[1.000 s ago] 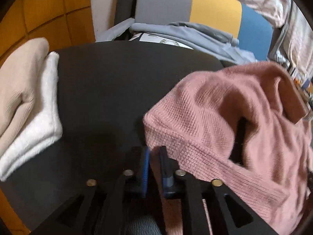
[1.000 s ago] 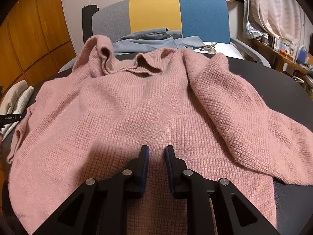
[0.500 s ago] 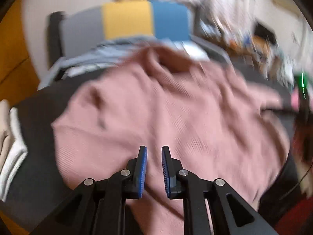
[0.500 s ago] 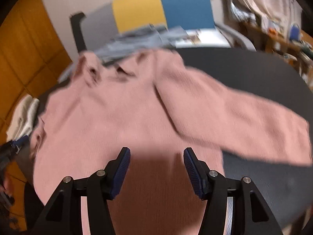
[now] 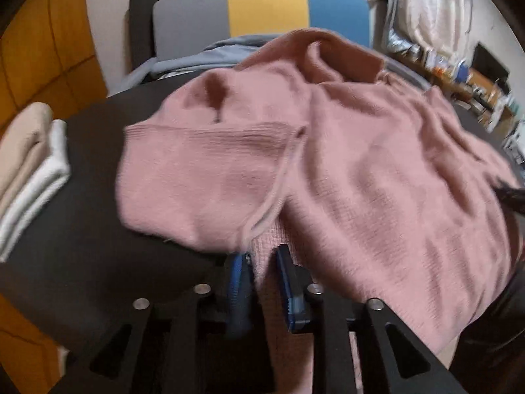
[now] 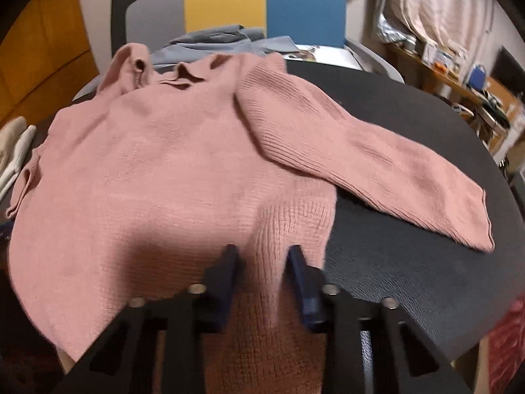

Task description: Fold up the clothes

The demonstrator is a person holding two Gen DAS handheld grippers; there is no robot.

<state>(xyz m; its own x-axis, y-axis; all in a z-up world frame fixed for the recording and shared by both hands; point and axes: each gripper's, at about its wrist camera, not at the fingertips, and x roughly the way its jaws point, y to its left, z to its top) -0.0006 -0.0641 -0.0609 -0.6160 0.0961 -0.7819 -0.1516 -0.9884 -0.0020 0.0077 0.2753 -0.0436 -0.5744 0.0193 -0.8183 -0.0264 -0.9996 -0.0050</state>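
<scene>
Centrally, a pink waffle-knit sweater [image 6: 170, 170] lay spread over the round black surface [image 6: 410, 256], its collar toward the far edge and its hem hanging over the near edge. One ribbed sleeve [image 6: 367, 164] stretched flat toward the right edge of the surface; the other sleeve [image 5: 203, 177] was folded inward over the body near the left side. The left tool [image 5: 261, 282] had its blue-padded jaws narrowly parted with a fold of the sweater's hem between them; motion blur prevented telling whether the pads pinched the knit. The right tool [image 6: 262, 279] likewise straddled a raised ridge of hem fabric, jaws parted by a moderate gap, contact with the pads unclear. A stack of folded beige and white cloths [image 5: 29, 174] rested at the left edge of the surface. Behind the far edge stood a grey, yellow and blue chair [image 6: 229, 6] bearing a grey-blue garment [image 6: 216, 41].
</scene>
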